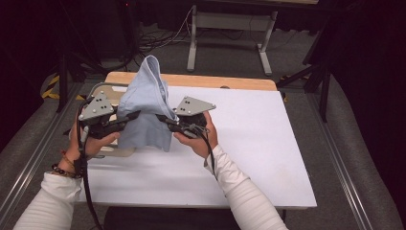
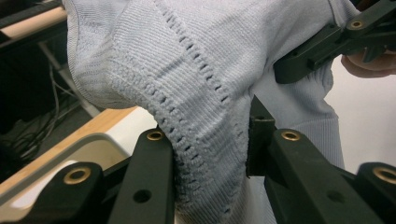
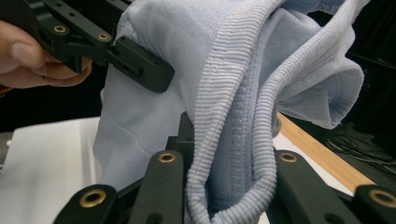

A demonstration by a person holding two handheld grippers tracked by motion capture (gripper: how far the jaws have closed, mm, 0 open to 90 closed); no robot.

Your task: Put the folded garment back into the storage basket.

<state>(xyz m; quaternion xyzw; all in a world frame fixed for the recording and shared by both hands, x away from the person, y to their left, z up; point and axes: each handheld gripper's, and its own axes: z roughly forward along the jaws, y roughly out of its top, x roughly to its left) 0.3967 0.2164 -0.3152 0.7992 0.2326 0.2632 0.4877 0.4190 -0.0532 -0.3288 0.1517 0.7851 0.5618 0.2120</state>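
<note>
Black jaws of left gripper [image 1: 125, 119] clamped on left edge of pale blue knit garment [image 1: 146, 103]; right gripper [image 1: 165, 118] clamped on right edge. Garment hangs between both, lifted over table [image 1: 249, 143] left half, long axis vertical, hem draped toward near side. Both hands equally near.

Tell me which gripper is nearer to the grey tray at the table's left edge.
Left. The left gripper hangs right over the grey tray, clamped on the light blue knitted garment; the right gripper grips the garment's other side, farther toward the table's middle.
</note>
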